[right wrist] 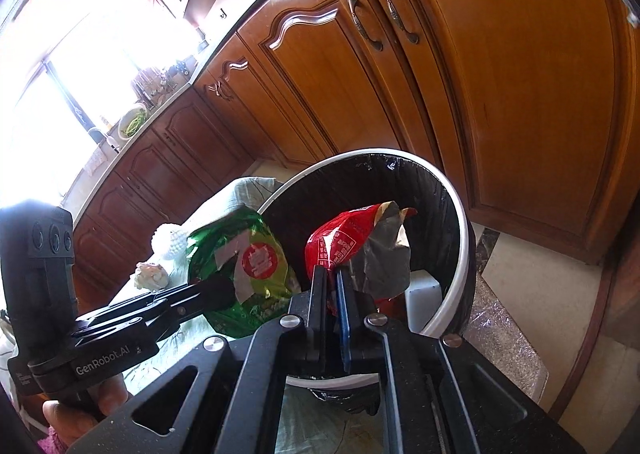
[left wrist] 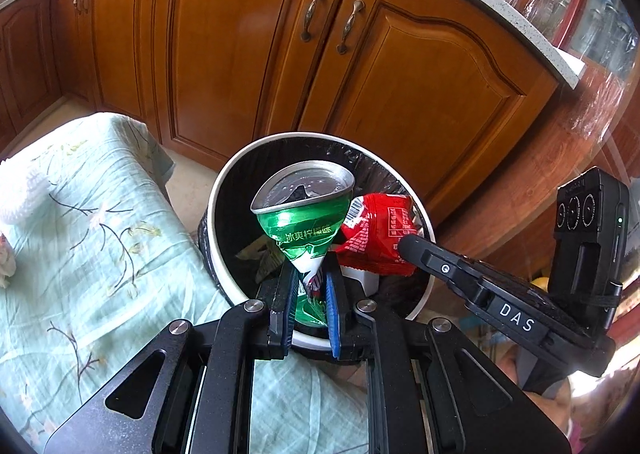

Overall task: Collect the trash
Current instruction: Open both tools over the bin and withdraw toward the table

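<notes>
Before wooden kitchen cabinets (left wrist: 248,53), both grippers hang over the bin (left wrist: 424,213), left gripper (left wrist: 310,282) clamped on a crushed can (left wrist: 304,213), right gripper (right wrist: 332,282) pinching a red wrapper (right wrist: 340,242), neither dropped yet.

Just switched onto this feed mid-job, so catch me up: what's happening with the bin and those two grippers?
A person is holding a gripper in each hand over the white bin, which has a black liner. The left gripper is shut on a crushed green can, and the right gripper is shut on a red wrapper. Both items hang over the bin's opening, not yet dropped. The bin stands beside a table with a pale green floral cloth, in front of wooden cabinets.
</notes>
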Action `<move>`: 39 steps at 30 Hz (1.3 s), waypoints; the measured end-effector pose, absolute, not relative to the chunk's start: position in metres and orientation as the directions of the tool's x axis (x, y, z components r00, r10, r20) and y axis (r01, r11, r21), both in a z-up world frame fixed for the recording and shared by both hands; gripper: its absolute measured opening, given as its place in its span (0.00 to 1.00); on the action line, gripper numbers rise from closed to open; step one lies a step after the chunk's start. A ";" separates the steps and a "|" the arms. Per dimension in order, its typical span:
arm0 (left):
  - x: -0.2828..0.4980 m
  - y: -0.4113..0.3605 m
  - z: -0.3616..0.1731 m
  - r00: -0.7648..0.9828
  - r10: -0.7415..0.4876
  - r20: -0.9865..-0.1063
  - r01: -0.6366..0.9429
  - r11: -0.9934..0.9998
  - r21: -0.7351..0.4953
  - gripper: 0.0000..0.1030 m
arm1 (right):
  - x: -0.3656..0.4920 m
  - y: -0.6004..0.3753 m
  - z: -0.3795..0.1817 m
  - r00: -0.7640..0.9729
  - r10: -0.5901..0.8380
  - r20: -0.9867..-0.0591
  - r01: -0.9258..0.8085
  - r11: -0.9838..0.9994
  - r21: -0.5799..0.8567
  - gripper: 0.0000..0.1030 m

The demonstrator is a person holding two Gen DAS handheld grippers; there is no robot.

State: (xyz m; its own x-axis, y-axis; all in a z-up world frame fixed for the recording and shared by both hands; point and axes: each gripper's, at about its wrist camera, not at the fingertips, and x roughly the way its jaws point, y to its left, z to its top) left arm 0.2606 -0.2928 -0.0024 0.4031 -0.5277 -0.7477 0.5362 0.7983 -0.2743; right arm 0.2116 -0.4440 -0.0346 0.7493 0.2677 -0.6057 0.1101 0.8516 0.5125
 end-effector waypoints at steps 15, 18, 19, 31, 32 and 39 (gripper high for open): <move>0.252 -0.261 -0.003 0.414 -0.549 -0.726 0.487 0.807 -0.334 0.39 | 0.195 -0.442 -0.032 0.783 0.272 -0.560 0.116 0.820 0.561 0.66; 0.243 -0.244 -0.004 0.422 -0.556 -0.716 0.466 0.811 -0.355 0.41 | 0.185 -0.435 -0.029 0.798 0.268 -0.540 0.108 0.818 0.565 0.77; 0.239 -0.236 -0.005 0.427 -0.557 -0.713 0.457 0.813 -0.362 0.42 | 0.182 -0.431 -0.027 0.803 0.263 -0.535 0.105 0.821 0.561 0.79; 0.201 -0.147 -0.020 0.507 -0.501 -0.701 0.304 0.865 -0.398 0.61 | 0.159 -0.368 -0.018 0.807 0.294 -0.511 0.014 0.857 0.515 0.97; 0.199 -0.139 -0.021 0.515 -0.494 -0.700 0.286 0.869 -0.403 0.66 | 0.158 -0.363 -0.019 0.803 0.301 -0.514 0.007 0.858 0.513 0.98; 0.188 -0.084 -0.025 0.573 -0.436 -0.694 0.181 0.893 -0.412 0.77 | 0.162 -0.323 -0.024 0.772 0.349 -0.532 -0.056 0.871 0.489 0.99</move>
